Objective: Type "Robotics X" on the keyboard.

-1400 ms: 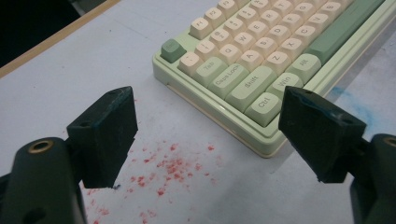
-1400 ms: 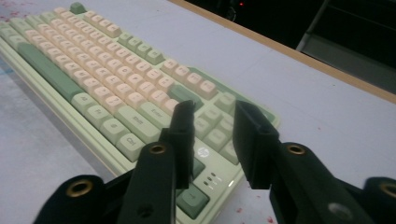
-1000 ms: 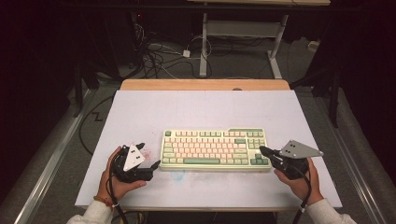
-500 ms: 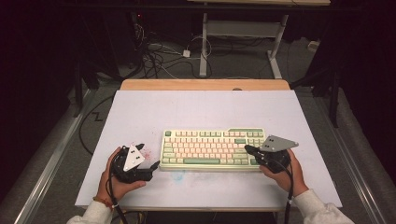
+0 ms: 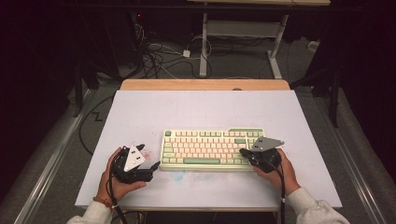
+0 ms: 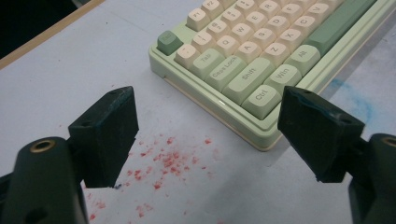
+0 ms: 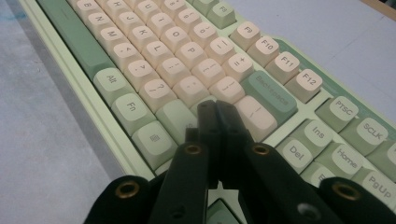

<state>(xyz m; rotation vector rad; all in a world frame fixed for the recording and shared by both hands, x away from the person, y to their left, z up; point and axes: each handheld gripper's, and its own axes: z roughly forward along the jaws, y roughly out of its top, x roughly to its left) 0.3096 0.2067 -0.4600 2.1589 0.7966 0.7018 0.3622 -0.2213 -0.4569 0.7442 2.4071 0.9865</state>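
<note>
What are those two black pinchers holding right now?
Nothing. The right gripper is shut with nothing between its jaws, over the keyboard. The left gripper is open beside the keyboard's corner, apart from it.

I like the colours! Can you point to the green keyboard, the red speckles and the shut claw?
Pale green and cream keyboard (image 5: 210,148), high view, middle keys.
Red speckles on the table (image 6: 168,161), left gripper view, densest patch.
Shut black right claw (image 7: 217,116), right gripper view, closed tips.

high: overhead, far | tongs views: low, close | shared: keyboard (image 5: 212,148)
</note>
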